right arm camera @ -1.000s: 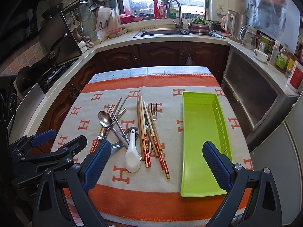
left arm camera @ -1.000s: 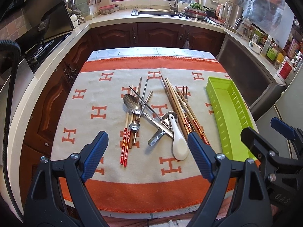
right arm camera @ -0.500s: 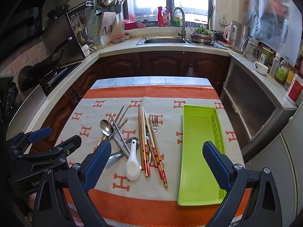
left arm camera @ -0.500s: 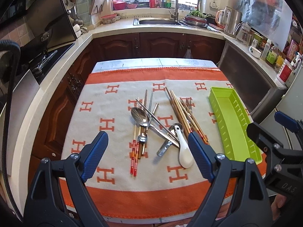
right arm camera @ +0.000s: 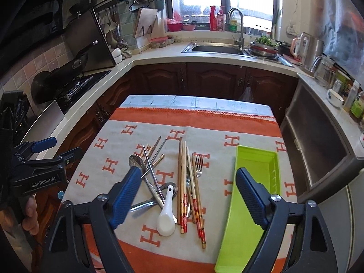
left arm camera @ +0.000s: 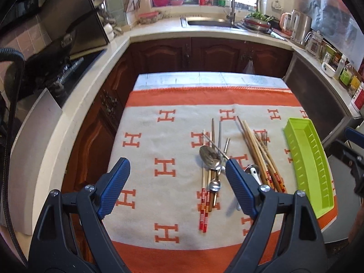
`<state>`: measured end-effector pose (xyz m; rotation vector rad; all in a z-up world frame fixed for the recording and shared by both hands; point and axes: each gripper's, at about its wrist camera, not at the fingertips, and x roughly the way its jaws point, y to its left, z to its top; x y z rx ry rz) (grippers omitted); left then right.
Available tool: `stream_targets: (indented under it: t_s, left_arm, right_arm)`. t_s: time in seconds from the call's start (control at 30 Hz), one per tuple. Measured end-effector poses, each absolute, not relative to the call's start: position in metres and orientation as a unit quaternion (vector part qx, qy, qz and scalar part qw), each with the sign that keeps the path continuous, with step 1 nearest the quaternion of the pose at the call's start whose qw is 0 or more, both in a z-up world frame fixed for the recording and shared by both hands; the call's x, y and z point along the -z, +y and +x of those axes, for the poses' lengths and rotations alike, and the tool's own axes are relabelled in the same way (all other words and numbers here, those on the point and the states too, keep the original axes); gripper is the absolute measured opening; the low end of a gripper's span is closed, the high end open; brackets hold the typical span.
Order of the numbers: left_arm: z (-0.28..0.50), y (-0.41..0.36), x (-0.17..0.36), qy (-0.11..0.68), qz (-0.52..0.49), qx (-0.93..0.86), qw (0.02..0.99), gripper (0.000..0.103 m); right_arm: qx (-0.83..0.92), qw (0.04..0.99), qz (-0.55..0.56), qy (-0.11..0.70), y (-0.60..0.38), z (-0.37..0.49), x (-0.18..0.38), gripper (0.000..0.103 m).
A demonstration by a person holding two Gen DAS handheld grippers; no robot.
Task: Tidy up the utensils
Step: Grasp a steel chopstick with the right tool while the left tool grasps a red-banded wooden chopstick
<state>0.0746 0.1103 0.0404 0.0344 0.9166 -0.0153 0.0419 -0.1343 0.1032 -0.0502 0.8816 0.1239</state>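
Tabletop w/ an orange-and-cream cloth printed with H marks; all utensils lie loose on it, none in the tray yet.

Left to right, right-wrist view: left hand-held gripper at the left edge, jaws open, nothing between them. Then a crossed heap: 1 large metal spoon, approx. 3 slim metal handles or sticks fanned over it (count unsure, they overlap), 1 metal ladle-type spoon partly under 1 white ceramic spoon. Next a bundle of wooden chopsticks with red-banded ends, roughly 5–6, lying lengthwise; 1 fork among them at the far end. The left-wrist view shows 2 more red-banded chopsticks under the big spoon.

Right hand-held gripper open too, jaws having just narrowed a bit, empty, hovering over the white spoon and chopsticks.

1 green tray far right, empty, long side parallel to the chopsticks, its near end at the cloth's front edge.

Room: cloth's left third bare; a clear strip betw. chopsticks and tray; far band of the cloth bare.
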Motion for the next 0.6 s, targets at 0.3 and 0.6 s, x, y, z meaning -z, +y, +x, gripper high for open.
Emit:
stream_targets:
  t_s: [0.3, 0.6]
  left_arm:
    - [0.125, 0.141, 0.056, 0.556, -0.056, 0.04, 0.828, 0.052]
    - [0.146, 0.127, 0.126, 0.613, -0.069, 0.071, 0.784, 0.027]
  right_arm:
    - [-0.137, 0.838, -0.004, 0.528, -0.104, 0.122, -0.026, 0.062]
    - [-0.179, 0.776, -0.025, 0.605, -0.064, 0.163, 0.073, 0.042]
